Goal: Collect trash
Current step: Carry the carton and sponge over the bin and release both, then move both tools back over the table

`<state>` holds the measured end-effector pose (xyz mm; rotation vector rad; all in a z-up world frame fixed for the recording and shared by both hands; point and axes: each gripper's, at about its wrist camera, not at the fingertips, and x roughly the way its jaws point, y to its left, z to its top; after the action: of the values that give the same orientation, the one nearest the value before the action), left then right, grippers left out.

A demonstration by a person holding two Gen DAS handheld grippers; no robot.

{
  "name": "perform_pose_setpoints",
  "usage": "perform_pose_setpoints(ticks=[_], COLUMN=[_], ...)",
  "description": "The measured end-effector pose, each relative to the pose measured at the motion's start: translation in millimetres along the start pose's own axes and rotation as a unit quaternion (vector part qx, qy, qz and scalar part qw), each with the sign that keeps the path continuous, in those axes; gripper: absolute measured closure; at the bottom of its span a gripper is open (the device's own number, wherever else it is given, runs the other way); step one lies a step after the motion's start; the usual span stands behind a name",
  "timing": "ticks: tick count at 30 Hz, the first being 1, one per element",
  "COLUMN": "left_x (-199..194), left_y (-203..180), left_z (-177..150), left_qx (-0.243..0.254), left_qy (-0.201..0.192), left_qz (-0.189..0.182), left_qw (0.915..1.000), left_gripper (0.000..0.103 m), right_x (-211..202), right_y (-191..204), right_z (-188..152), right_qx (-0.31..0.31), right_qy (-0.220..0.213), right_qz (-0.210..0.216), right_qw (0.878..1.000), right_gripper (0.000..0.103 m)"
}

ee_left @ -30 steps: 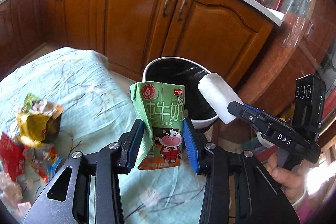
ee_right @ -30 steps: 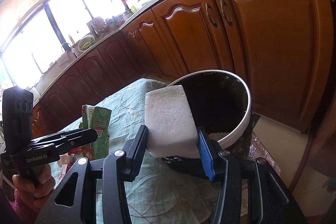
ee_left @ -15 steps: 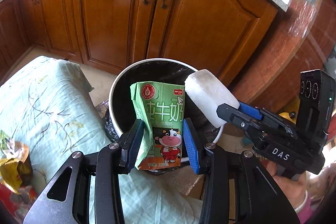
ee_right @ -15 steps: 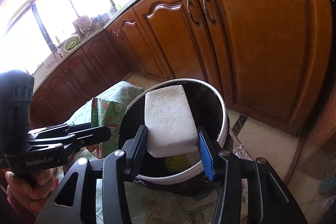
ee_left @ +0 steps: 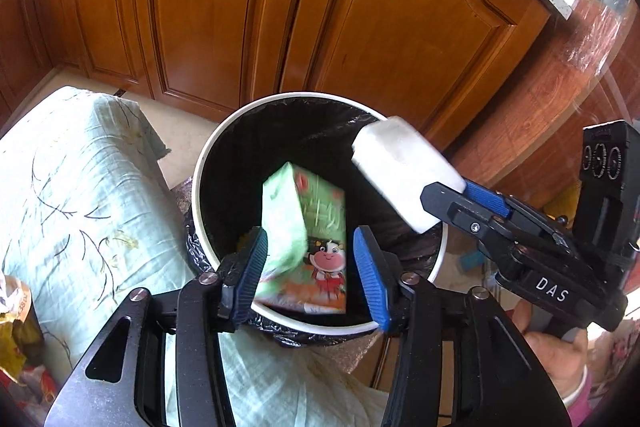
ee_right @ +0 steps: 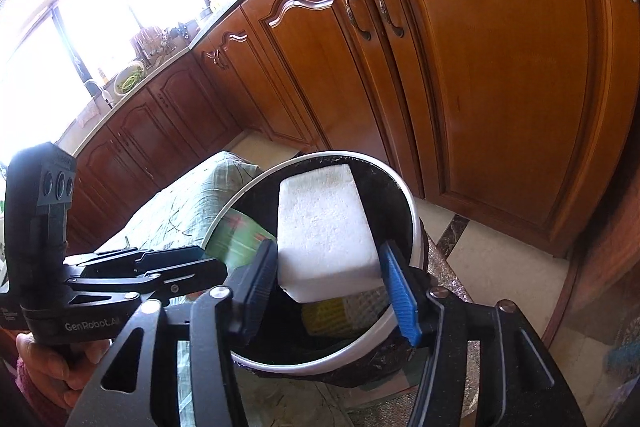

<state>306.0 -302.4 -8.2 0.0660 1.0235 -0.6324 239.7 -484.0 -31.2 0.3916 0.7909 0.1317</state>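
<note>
Two items at my black-lined white round bin (ee_left: 200,163): green cow-print milk carton (ee_left: 308,227) dropping clear of my spread left gripper (ee_left: 308,267), white foam block (ee_right: 324,231) clamped in my right gripper (ee_right: 328,279) above it, table wrappers (ee_left: 16,311) outstanding.

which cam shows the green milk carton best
The left wrist view: the green milk carton sits blurred between the open left gripper fingers over the bin, cow print visible. The right wrist view shows only a green sliver behind the foam block.
</note>
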Motion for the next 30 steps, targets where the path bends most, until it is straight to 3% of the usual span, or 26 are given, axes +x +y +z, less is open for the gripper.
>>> perform_pose_setpoints(ticks=[2, 8, 12, 14, 30], left_x=[-6, -36, -57, -68, -148], left_y=[3, 17, 29, 36, 106], left_z=[-4, -29, -57, -74, -175], left_qx=[-0.005, -0.037, -0.069, -0.083, -0.165], left_qy=[-0.008, -0.046, -0.069, -0.08, -0.116], left_qz=[0.002, -0.002, 0.006, 0.012, 0.077], left_qw=[1.0, 0.9983, 0.9952, 0.9933, 0.9763], left_gripper=[0.046, 0.046, 0.042, 0.041, 0.041], right_x=[-1, -12, -17, -19, -15], right_y=[0, 6, 17, 24, 114], right_z=[-2, -18, -35, -44, -88], right_qx=[0.006, 0.02, 0.033, 0.039, -0.003], right_qy=[-0.002, -0.01, -0.016, -0.015, 0.026], right_qz=[0.001, 0.017, 0.044, 0.055, 0.128], right_qw=[1.0, 1.0, 0.998, 0.998, 0.991], right_gripper=[0.04, 0.038, 0.016, 0.012, 0.011])
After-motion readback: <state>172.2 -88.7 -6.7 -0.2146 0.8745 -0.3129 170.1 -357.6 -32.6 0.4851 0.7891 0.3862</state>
